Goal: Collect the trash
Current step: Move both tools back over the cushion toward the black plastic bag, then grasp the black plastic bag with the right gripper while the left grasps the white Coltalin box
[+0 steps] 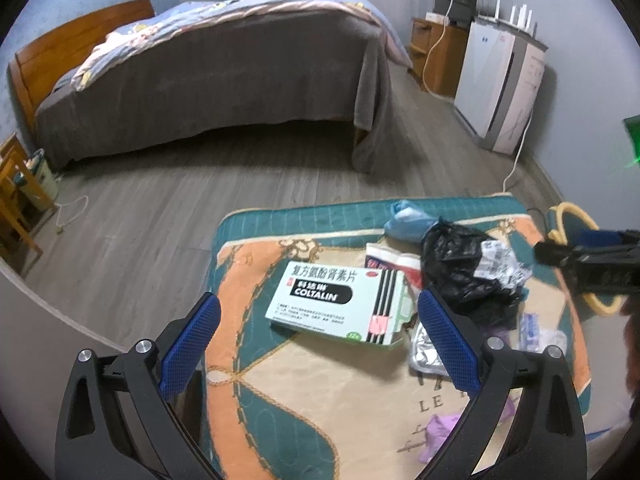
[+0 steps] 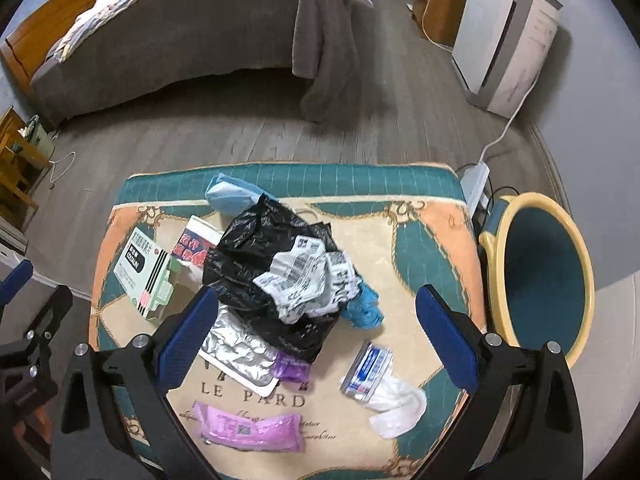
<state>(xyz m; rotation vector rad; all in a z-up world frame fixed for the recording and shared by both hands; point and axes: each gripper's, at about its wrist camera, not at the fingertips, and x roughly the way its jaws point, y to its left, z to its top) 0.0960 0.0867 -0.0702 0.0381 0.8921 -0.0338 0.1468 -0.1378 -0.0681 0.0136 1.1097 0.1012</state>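
Trash lies on a patterned cloth-covered table (image 2: 420, 224). A green-and-white COLTALIN medicine box (image 1: 336, 300) sits between the fingers of my left gripper (image 1: 320, 312), which is open and not touching it. My right gripper (image 2: 316, 308) is open above a black plastic bag (image 2: 260, 256) with crumpled label paper (image 2: 304, 280) on it. Around it lie a foil blister sheet (image 2: 236, 348), a pink wrapper (image 2: 248, 428), a small blue-white packet (image 2: 368, 368), white tissue (image 2: 396, 408) and blue crumpled plastic (image 2: 364, 308). A teal bin (image 2: 540, 276) stands right of the table.
A bed (image 1: 220, 80) with a grey cover fills the far side across bare wood floor (image 1: 160, 200). A white appliance (image 1: 500, 88) and its cable run along the right wall. Wooden furniture (image 1: 16, 200) stands at the far left.
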